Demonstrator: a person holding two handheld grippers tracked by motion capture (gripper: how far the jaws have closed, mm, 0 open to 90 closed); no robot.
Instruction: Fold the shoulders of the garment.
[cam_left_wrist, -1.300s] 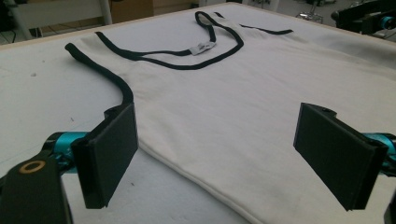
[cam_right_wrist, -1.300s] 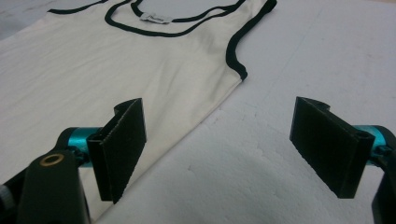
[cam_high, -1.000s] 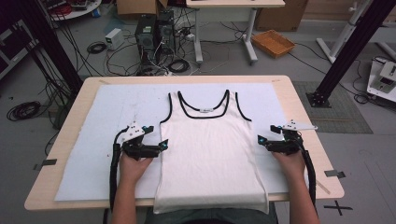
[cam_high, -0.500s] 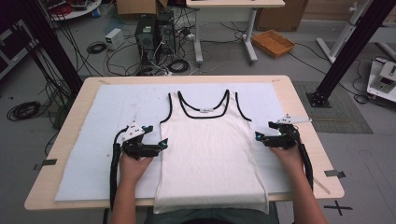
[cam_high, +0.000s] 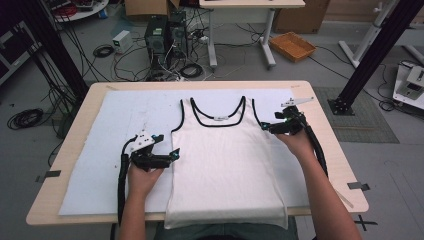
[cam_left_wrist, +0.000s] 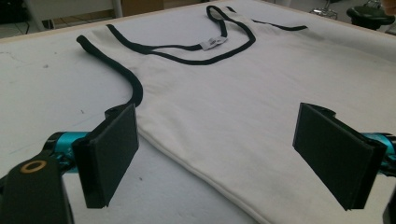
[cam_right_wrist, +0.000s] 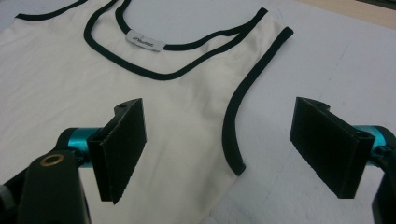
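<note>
lying flat on a white mat (cam_high: 100, 165), tank top (cam_high: 225, 165); both grippers (cam_high: 172, 156) (cam_high: 266, 126) released.

Tank top (cam_high: 225, 160) cream, black trim; table cover (cam_high: 125, 120) white; table (cam_high: 80, 120) light wood.

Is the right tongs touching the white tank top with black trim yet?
Cannot tell. In the right gripper view the right tongs stand open, straddling the white tank top with black trim at its armhole, but no contact or gap shows plainly.
</note>
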